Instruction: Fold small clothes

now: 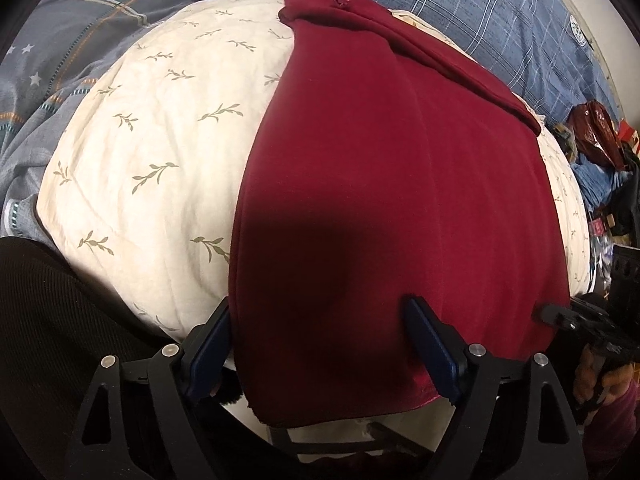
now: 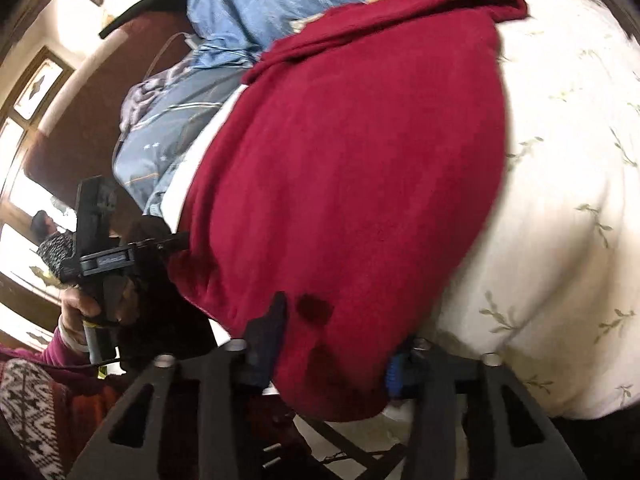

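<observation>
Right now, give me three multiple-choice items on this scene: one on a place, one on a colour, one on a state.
1. Where does the garment lie?
A. on the leaf-print cushion
B. on a bare floor
C. in a basket

2. What colour is the garment?
A. green
B. dark red
C. white

3. How do the left gripper jaws stand?
A. pressed shut on nothing
B. wide apart, the garment's near edge between them
C. out of view

Key:
1 A, cream leaf-print cloth shows on both sides of it.
2 B, it is dark red in both views.
3 B, the blue pads stand far apart, with red cloth between them.
</observation>
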